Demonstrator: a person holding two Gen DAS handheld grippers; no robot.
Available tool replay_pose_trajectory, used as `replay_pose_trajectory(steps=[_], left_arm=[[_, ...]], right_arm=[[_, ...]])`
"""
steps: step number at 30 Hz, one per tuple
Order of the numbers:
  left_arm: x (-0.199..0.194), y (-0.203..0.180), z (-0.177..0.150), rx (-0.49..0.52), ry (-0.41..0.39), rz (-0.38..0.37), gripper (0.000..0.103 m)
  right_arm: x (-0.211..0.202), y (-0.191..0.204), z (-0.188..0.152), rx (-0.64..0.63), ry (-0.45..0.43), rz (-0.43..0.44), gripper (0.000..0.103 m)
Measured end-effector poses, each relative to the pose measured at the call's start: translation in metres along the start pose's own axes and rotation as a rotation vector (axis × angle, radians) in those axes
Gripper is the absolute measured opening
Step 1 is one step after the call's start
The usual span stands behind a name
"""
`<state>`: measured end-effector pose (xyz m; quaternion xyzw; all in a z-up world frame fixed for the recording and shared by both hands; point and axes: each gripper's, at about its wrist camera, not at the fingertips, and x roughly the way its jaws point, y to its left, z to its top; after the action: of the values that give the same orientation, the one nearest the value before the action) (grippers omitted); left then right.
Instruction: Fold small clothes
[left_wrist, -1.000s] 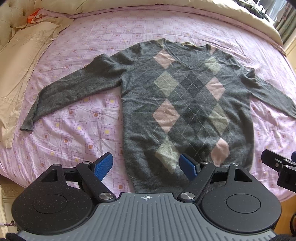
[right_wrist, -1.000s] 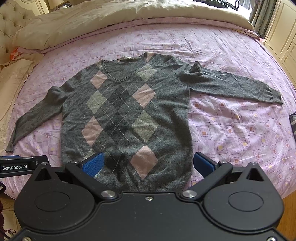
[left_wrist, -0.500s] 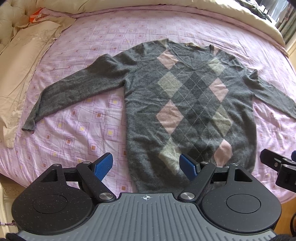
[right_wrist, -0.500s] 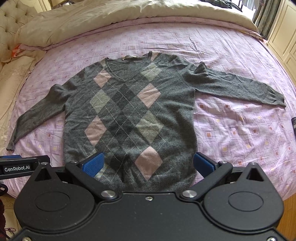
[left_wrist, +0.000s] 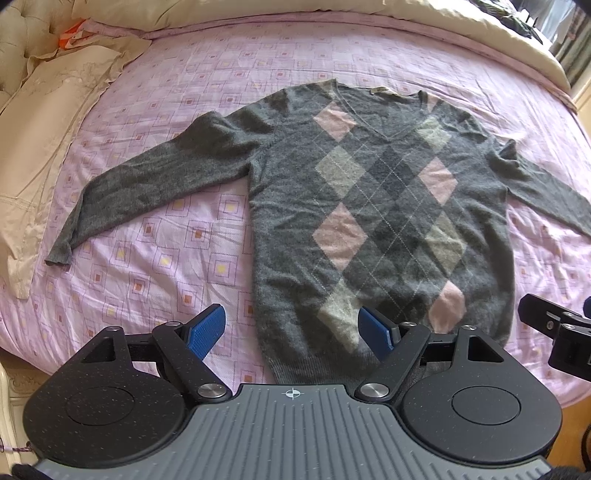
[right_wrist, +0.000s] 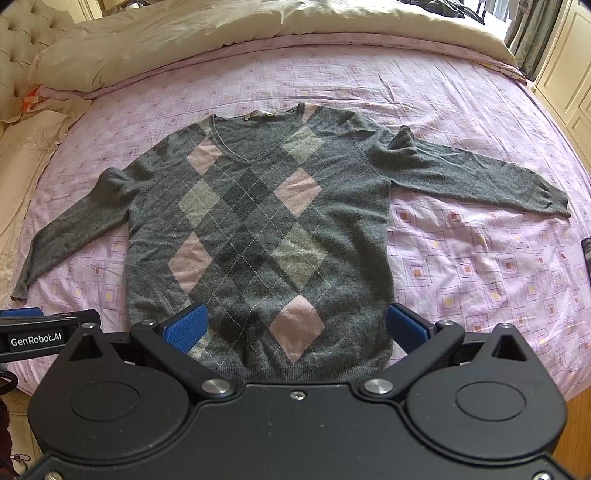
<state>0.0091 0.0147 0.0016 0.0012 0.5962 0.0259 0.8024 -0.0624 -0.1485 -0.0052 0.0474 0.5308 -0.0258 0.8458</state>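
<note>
only readable text: "genrobot.ai", white print on the black body of the left gripper (right_wrist: 35, 338), at the left edge of the right wrist view; sweater (left_wrist: 380, 206) has a small neck label (left_wrist: 377, 89), too small to read; nothing else legible

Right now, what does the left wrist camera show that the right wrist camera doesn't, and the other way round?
Only the left wrist view shows the left gripper, jaws open, over the hem's left corner. Only the right wrist view shows the right sleeve's cuff, the cream cabinet doors, and the right gripper open across the hem. Both show the grey argyle V-neck sweater flat on the pink patterned bedsheet, sleeves spread.
</note>
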Motion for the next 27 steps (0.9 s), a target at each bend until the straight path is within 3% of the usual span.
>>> replay_pose_trajectory(steps=[13, 22, 27], left_arm=[[0.000, -0.011, 0.003, 0.014, -0.007, 0.007, 0.078], [0.003, -0.023, 0.014, 0.007, -0.037, 0.020, 0.078], [0.006, -0.039, 0.024, -0.022, -0.033, 0.001, 0.077]], right_arm=[[0.006, -0.010, 0.004, 0.028, 0.016, 0.028, 0.102], [0.024, -0.040, 0.016, 0.061, 0.009, 0.108, 0.102], [0.046, -0.076, 0.029, 0.108, 0.017, 0.161, 0.102]])
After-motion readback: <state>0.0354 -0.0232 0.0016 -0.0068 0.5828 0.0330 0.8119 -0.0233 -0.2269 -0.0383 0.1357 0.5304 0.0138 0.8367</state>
